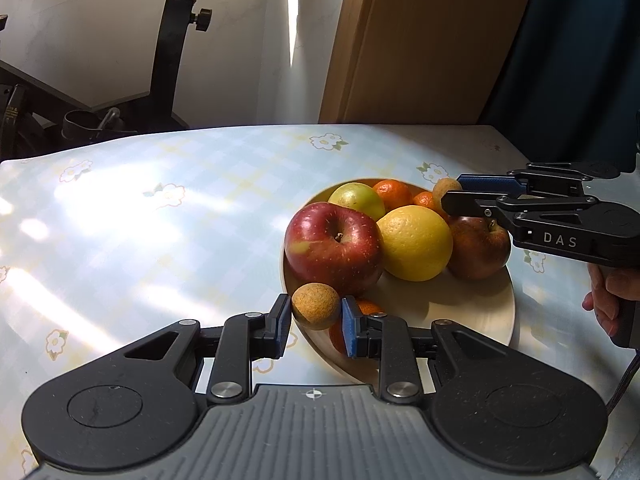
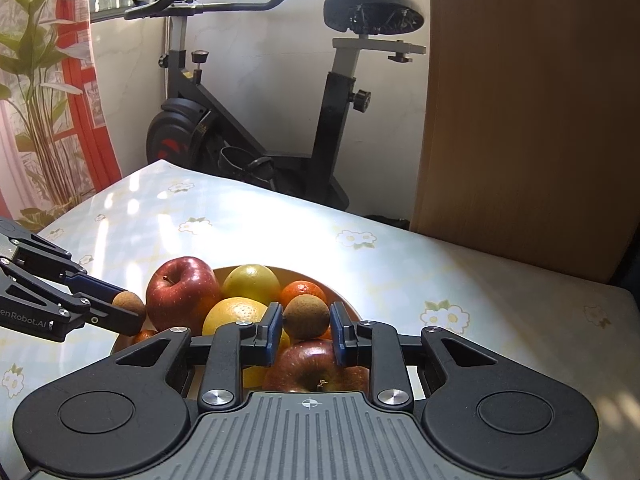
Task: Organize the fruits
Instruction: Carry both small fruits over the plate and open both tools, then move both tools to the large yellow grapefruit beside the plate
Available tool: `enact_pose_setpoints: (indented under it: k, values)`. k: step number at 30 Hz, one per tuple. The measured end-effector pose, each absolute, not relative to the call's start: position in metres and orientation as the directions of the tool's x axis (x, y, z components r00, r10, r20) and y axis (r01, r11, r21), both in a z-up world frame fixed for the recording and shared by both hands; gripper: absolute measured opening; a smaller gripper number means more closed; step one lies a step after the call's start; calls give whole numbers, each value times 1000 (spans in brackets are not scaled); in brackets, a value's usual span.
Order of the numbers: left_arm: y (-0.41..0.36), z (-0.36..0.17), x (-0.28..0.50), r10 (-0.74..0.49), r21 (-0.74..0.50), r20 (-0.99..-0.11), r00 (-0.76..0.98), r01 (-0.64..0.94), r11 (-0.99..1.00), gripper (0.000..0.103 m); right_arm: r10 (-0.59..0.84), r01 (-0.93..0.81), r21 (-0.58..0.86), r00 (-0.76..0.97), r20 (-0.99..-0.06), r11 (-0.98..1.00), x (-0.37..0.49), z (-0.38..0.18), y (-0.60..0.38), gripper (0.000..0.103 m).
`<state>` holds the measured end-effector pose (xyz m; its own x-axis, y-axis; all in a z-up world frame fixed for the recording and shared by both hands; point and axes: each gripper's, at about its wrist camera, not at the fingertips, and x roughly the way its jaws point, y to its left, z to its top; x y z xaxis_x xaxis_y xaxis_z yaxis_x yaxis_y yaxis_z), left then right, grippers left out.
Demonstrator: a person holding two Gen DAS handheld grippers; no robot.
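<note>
Left wrist view caught the left gripper (image 1: pixel 316 322) pinching a small brown fruit (image 1: pixel 315 306) over the plate's (image 1: pixel 472 312) near rim, while the right gripper (image 2: pixel 306 330) clamped another brown fruit (image 2: pixel 306 317) above the piled apples.

the left gripper (image 1: pixel 316 322) tilts downward with its blue-padded fingers (image 1: pixel 283 320) clamped on a small round brown fruit (image 1: pixel 315 306). the right gripper (image 2: pixel 306 328) also points down at a slant, its jaws closed on a second small brown fruit (image 2: pixel 306 317). in the left wrist view a hand (image 1: pixel 606 294) grips the right gripper's handle at the frame's right edge.
</note>
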<state>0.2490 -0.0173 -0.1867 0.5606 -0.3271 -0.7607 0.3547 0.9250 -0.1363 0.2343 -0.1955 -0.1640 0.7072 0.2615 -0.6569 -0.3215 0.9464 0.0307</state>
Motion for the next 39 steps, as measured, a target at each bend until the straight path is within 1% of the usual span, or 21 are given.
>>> enact_pose_setpoints:
  k: [6,11,27,32,34,39]
  values:
    - [-17,-185,249,-332,-141,-759,560,357,923,29,251,-309,29,711,-657,951,231,-162,-194,25]
    - [-14,-179,243,-342,-152,-745,573,353,923,29,250,-285,50,728,-639,957,218,-158,-198,25]
    - [11,-156,194,-314,-146,-712,628,304,941,29,216,-160,146,778,-590,976,136,-149,-207,25]
    - [17,-154,178,-301,-129,-716,630,305,944,29,222,-155,162,772,-595,974,118,-149,-201,27]
    - [17,-155,174,-303,-129,-716,628,308,943,29,224,-161,157,767,-601,974,113,-149,-196,30]
    - [10,-156,169,-333,-160,-726,602,323,933,30,229,-159,166,753,-617,973,104,-149,-190,30]
